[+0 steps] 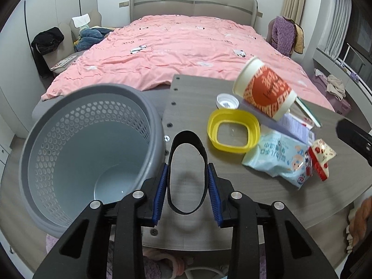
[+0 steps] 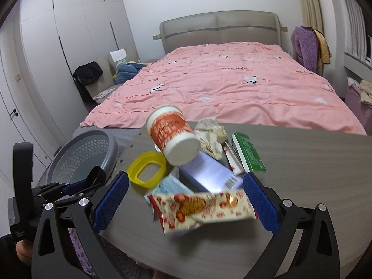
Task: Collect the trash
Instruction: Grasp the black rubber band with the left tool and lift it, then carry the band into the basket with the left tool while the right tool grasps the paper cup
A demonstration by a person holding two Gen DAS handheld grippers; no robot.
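The left hand-held gripper (image 1: 187, 187) is clamped on a black elastic band loop (image 1: 187, 169), its blue pads pressing the loop's two sides, and it hangs above the near edge of the desk (image 1: 193, 97) just right of the grey perforated wastebasket (image 1: 69, 139), which fills the lower left of the left wrist view and looks bare inside. So the step in hand reads as the first deposit: the band is picked up but not yet in the basket. The next move calls for swinging that gripper leftward until the loop is over the basket's mouth, then letting the jaws part. The right hand-held gripper (image 2: 186, 200) stands wide open at the bottom of the right wrist view, its fingers either side of a red-and-white snack wrapper (image 2: 202, 209); whether they touch it I cannot tell, as the wrapper is blurred. Closing on the wrapper seems the likely follow-up. The remaining trash lies piled mid-desk: an orange-and-white paper cup (image 2: 173, 137) tipped atop the pile, a yellow plastic lid ring (image 2: 146, 171), a pale blue wet-wipe packet (image 1: 276, 160), crumpled paper (image 2: 211, 137), a green-and-white box (image 2: 250, 153) and a white bottle cap (image 1: 227, 101).
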